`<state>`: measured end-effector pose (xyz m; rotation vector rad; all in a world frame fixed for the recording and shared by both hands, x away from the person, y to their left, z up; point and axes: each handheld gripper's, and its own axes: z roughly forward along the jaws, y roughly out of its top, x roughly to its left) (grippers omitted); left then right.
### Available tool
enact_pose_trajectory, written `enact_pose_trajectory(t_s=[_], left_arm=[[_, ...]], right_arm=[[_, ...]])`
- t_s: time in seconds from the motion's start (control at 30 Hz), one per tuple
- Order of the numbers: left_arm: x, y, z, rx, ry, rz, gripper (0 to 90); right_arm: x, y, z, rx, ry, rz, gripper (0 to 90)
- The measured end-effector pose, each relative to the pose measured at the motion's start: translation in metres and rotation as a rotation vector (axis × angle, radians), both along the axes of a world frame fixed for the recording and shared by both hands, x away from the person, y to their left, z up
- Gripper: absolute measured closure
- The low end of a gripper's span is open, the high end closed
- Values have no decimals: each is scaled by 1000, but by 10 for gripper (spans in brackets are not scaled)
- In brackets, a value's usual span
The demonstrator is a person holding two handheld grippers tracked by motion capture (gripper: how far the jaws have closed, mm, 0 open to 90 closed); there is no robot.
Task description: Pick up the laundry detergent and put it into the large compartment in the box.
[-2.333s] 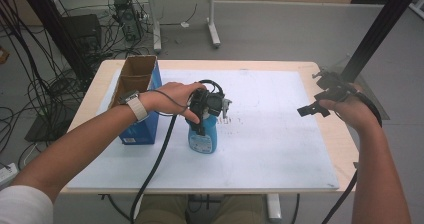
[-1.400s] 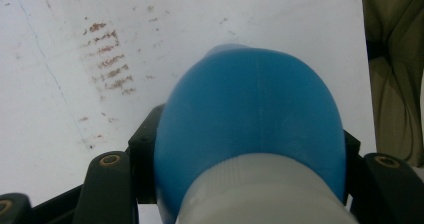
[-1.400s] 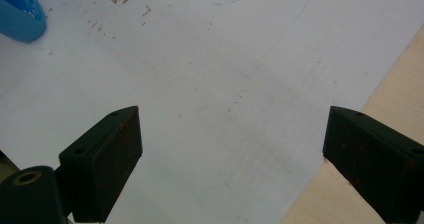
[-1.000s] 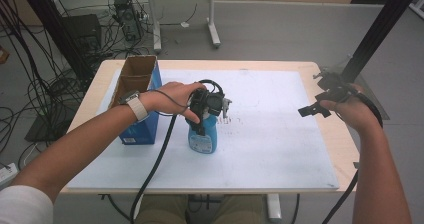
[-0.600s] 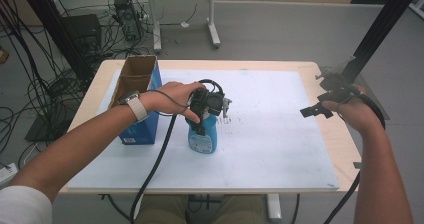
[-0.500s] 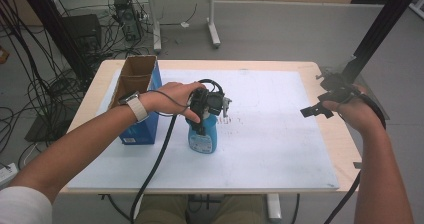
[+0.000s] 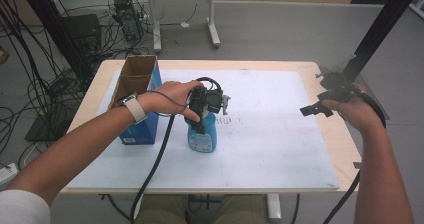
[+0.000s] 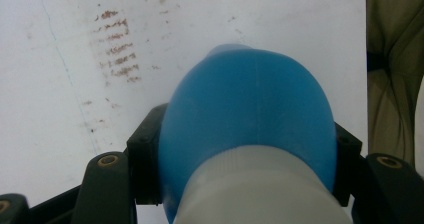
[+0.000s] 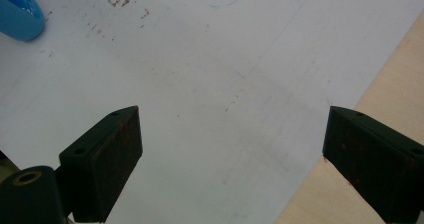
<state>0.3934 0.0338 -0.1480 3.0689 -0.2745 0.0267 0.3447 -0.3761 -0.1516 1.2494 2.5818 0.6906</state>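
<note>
Bottle [image 8: 247,129] between left fingers [image 8: 145,169]

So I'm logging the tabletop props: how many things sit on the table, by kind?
Blue bottle: 1
Open cardboard box with blue sides: 1
White mat: 1
Total: 3

The scene is being lit evenly and brightly from overhead; only soft, faint shadows are being cast on the white mat [image 7: 260,134]. Mild softness is being shown throughout the high view. In the left gripper view, the blue bottle [image 8: 247,129] is being rendered out of focus. The black fingers [image 9: 102,156] are being underexposed.
</note>
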Motion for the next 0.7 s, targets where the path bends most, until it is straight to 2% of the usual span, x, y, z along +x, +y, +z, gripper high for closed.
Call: enact_pose_trajectory(t_s=[0.17, 0.53, 0.7], left_arm=[[-1, 0, 6, -5, -4, 16, 376], [0, 3, 26, -12, 17, 102, 375], [-1, 3, 39, -4, 18, 188, 375]], right_arm=[[-1, 0, 1, 0, -2, -1, 89], [-2, 0, 4, -1, -9, 0, 90], [-3, 0, 4, 1, -10, 1, 90]])
